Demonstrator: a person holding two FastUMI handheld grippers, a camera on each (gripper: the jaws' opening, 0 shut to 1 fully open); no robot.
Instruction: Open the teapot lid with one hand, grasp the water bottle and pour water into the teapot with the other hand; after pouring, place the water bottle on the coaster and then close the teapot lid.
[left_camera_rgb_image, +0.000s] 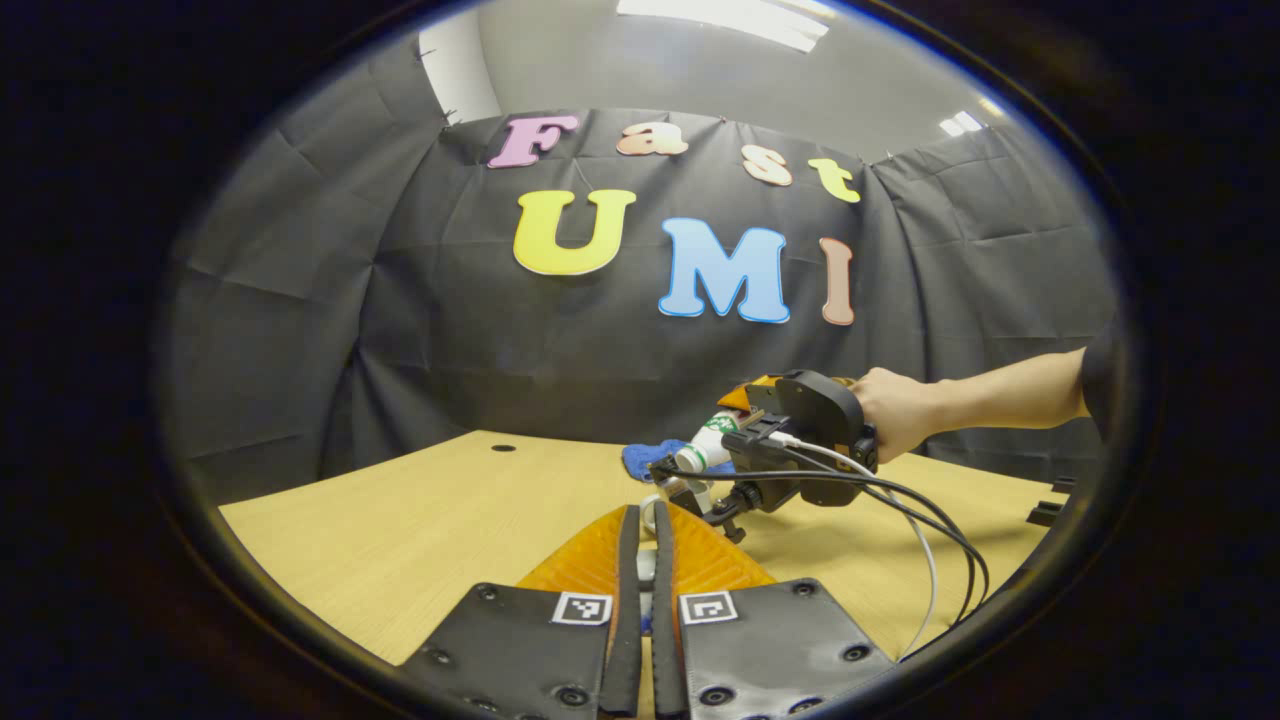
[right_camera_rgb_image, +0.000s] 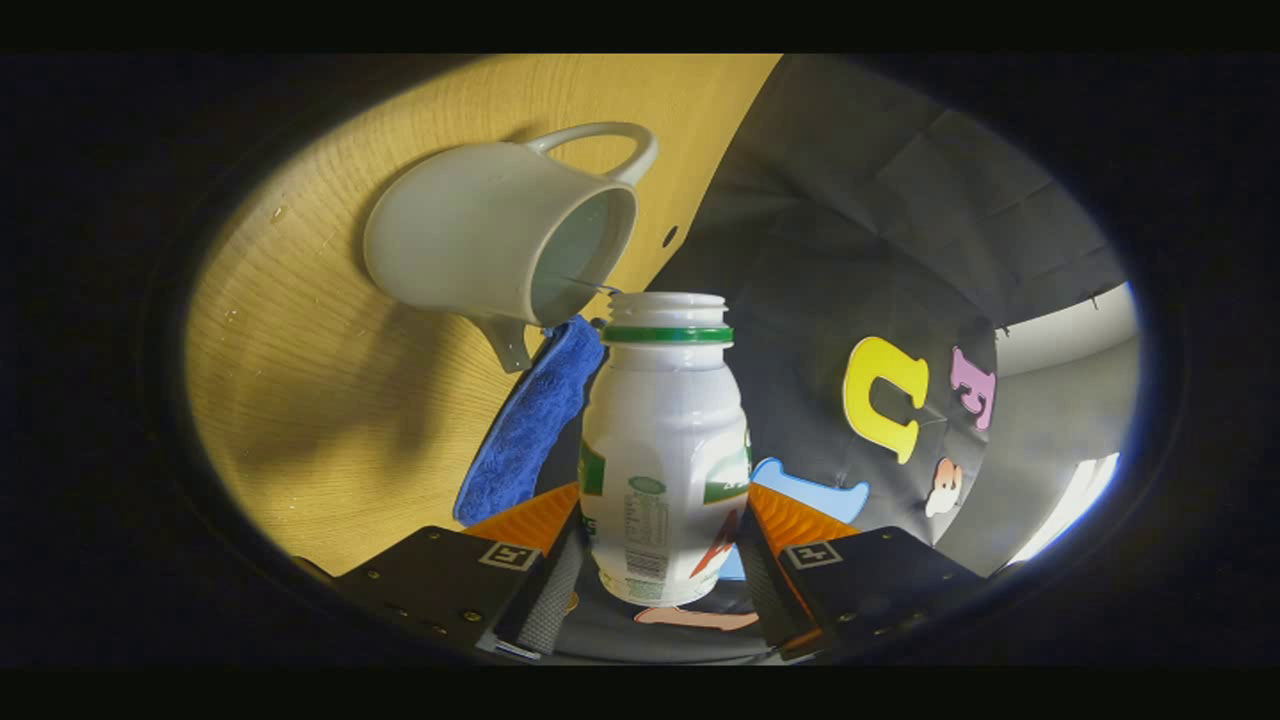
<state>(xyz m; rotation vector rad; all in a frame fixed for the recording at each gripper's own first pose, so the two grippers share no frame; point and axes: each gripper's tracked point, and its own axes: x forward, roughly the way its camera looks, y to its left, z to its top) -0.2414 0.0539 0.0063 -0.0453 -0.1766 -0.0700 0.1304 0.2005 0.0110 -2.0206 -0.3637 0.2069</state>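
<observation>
- Two views, taken left to right.
- Left gripper view: wooden table (left_camera_rgb_image: 400, 540) at left w/ a small dark hole near the cloth wall.
- Left gripper (left_camera_rgb_image: 646, 570) low centre; fingers nearly together, only a thin gap; a pale bit wedged between them, prob. the teapot lid, but too hidden to confirm a grip.
- Beyond the fingertips: blue coaster (left_camera_rgb_image: 640, 458) flat on table, partly covered by the bottle.
- Water bottle (left_camera_rgb_image: 708, 443) tipped over, neck down-left; mostly hidden behind the right gripper body and cables.
- Hand (left_camera_rgb_image: 895, 412) and bare forearm coming in from right, holding that gripper.
- Right gripper view: teapot (right_camera_rgb_image: 490, 240) upper left, white, glossy, loop handle, short spout; lid off, mouth open toward the bottle.
- Coaster seen as a blue fuzzy cloth strip, just beside the teapot.
- Bottle centre: white plastic, green neck ring, no cap, printed label w/ green and red marks; thin stream running from rim into the teapot mouth.
- Right gripper (right_camera_rgb_image: 665, 575): jaws closed onto the bottle's lower body, one finger each side; bottle base cut off between them.
</observation>
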